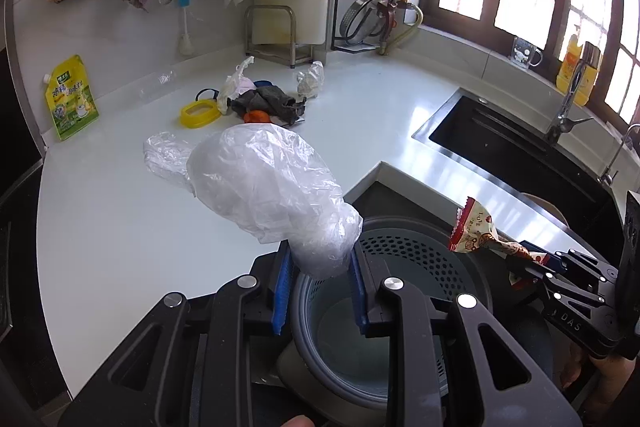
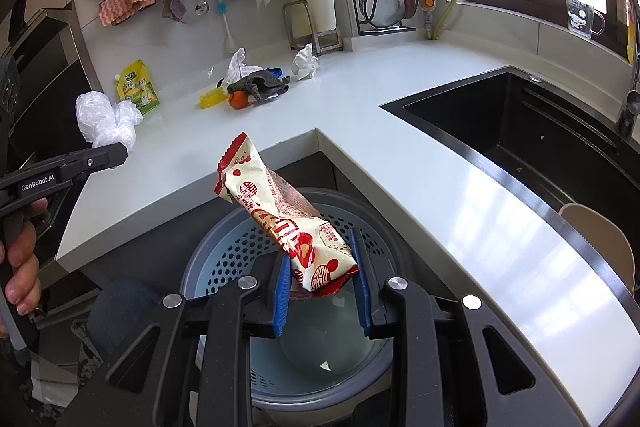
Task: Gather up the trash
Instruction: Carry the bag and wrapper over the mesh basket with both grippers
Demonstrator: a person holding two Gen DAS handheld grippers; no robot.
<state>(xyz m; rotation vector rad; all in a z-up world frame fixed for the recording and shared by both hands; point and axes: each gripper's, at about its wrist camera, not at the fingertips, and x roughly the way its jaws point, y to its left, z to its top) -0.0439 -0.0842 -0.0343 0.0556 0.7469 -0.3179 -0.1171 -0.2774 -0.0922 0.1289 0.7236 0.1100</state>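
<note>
A crumpled clear plastic bag (image 1: 264,187) is pinched between the blue pads of the left gripper (image 1: 320,283). It is held up over the round gray bin (image 1: 416,255) that stands below the edge of the white table (image 1: 120,227). A red and white snack wrapper (image 2: 288,223) is pinched by the right gripper (image 2: 322,291) and is held over the same bin (image 2: 224,255). The word "LoVE" can be read on the wrapper (image 1: 480,227) in the left wrist view. Large red signs are printed on it, but they cannot be read. "DAS" is written on the right gripper (image 1: 540,261), and "GenRobot.AI" is written on the left gripper (image 2: 120,149). More trash is seen farther back on the table: a crumpled white paper (image 2: 305,62), a gray rag (image 2: 260,83) and a yellow ring (image 2: 211,98). A yellow pouch (image 2: 138,87) with small print that cannot be read is leaned against the wall. A black sink (image 2: 520,131) is set into the table.
</note>
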